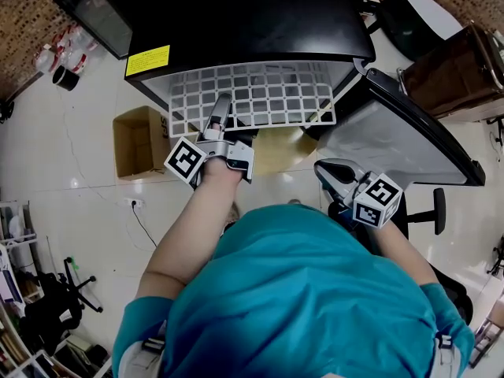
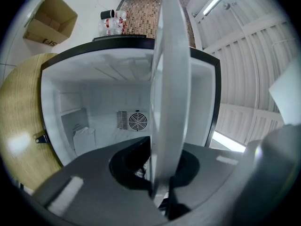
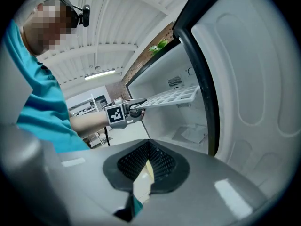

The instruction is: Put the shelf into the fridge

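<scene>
A white grid shelf (image 1: 256, 95) lies flat, its far part under the top of the open black fridge (image 1: 252, 14) and its near part sticking out. My left gripper (image 1: 222, 107) is shut on the shelf's near edge. In the left gripper view the shelf (image 2: 170, 79) shows edge-on between the jaws, in front of the white fridge interior (image 2: 94, 112). My right gripper (image 1: 324, 169) hangs to the right, apart from the shelf, shut with nothing in it. The right gripper view shows the shelf (image 3: 171, 97) held level by the left gripper (image 3: 134, 108).
The fridge door (image 1: 409, 140) stands open to the right, close to my right gripper. A cardboard box (image 1: 140, 142) sits on the floor to the left of the fridge. A black office chair (image 1: 421, 211) is behind the door. Cups (image 1: 67, 53) stand at far left.
</scene>
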`<state>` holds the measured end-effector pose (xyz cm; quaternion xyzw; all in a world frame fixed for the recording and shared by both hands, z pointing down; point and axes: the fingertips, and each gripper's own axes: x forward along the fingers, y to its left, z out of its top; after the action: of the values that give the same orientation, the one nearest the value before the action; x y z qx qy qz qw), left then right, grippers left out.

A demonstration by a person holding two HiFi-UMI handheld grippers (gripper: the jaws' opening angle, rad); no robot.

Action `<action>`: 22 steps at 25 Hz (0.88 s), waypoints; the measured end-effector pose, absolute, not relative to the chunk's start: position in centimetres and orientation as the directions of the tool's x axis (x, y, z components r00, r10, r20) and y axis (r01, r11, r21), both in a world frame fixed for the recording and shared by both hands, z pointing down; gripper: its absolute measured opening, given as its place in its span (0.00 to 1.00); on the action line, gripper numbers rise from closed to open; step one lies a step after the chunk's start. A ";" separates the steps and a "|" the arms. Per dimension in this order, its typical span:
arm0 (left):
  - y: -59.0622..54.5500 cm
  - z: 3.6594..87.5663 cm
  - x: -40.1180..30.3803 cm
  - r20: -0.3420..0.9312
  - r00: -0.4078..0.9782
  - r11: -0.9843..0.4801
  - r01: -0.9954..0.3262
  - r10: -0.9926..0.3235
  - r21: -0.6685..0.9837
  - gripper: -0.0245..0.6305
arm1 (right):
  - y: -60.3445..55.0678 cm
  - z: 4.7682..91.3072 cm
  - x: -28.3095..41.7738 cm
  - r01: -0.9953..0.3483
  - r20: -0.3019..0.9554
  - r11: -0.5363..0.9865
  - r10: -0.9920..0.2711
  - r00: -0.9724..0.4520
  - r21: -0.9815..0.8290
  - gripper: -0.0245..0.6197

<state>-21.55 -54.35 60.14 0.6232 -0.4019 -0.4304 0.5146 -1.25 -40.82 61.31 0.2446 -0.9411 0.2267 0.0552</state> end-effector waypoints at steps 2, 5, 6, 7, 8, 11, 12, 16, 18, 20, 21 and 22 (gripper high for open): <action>-55.0 60.1 -21.7 -0.121 0.301 -0.146 -0.064 -0.946 0.987 0.08 | -40.7 61.2 -1.2 -0.486 0.213 0.779 -0.437 -0.874 -0.396 0.04; -56.0 60.1 -21.8 -0.118 0.297 -0.147 -0.079 -0.948 0.986 0.08 | -40.7 60.8 -1.0 -0.484 0.195 0.785 -0.443 -0.875 -0.387 0.04; -56.3 60.0 -21.8 -0.117 0.296 -0.147 -0.083 -0.948 0.986 0.08 | -40.8 60.7 -0.9 -0.484 0.187 0.784 -0.447 -0.875 -0.388 0.04; -56.5 60.0 -21.8 -0.116 0.294 -0.147 -0.086 -0.949 0.985 0.08 | -40.8 60.5 -0.8 -0.485 0.179 0.783 -0.452 -0.874 -0.390 0.04; -56.8 60.0 -21.9 -0.113 0.292 -0.144 -0.090 -0.950 0.985 0.08 | -40.8 60.3 -0.7 -0.486 0.171 0.781 -0.457 -0.873 -0.392 0.04; -57.6 60.0 -22.0 -0.098 0.287 -0.133 -0.107 -0.953 0.985 0.08 | -40.8 59.9 -0.5 -0.486 0.157 0.781 -0.463 -0.872 -0.393 0.04; -57.9 60.0 -22.0 -0.095 0.286 -0.131 -0.109 -0.953 0.985 0.08 | -40.8 59.9 -0.4 -0.486 0.156 0.781 -0.464 -0.872 -0.392 0.04; -59.2 58.3 -21.2 -0.152 0.279 -0.162 -0.013 -0.948 0.987 0.08 | -40.7 60.0 -0.2 -0.492 0.157 0.778 -0.470 -0.868 -0.391 0.04; -59.8 58.0 -21.2 -0.160 0.277 -0.169 -0.010 -0.947 0.985 0.08 | -40.6 60.0 0.1 -0.497 0.159 0.774 -0.475 -0.866 -0.393 0.04; -60.4 58.0 -21.2 -0.158 0.276 -0.170 -0.023 -0.948 0.985 0.08 | -40.6 60.1 0.3 -0.501 0.161 0.770 -0.479 -0.863 -0.394 0.04; -60.8 58.0 -21.3 -0.157 0.275 -0.171 -0.028 -0.948 0.985 0.08 | -40.6 60.2 0.4 -0.503 0.162 0.769 -0.481 -0.862 -0.394 0.04; -61.1 57.9 -21.3 -0.156 0.275 -0.171 -0.030 -0.949 0.985 0.08 | -40.7 60.2 0.5 -0.506 0.163 0.767 -0.483 -0.860 -0.394 0.04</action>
<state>-21.33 -61.09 57.92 0.6168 -0.3966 -0.4529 0.5072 0.50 -40.67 60.23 0.2630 -0.9397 0.2170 0.0258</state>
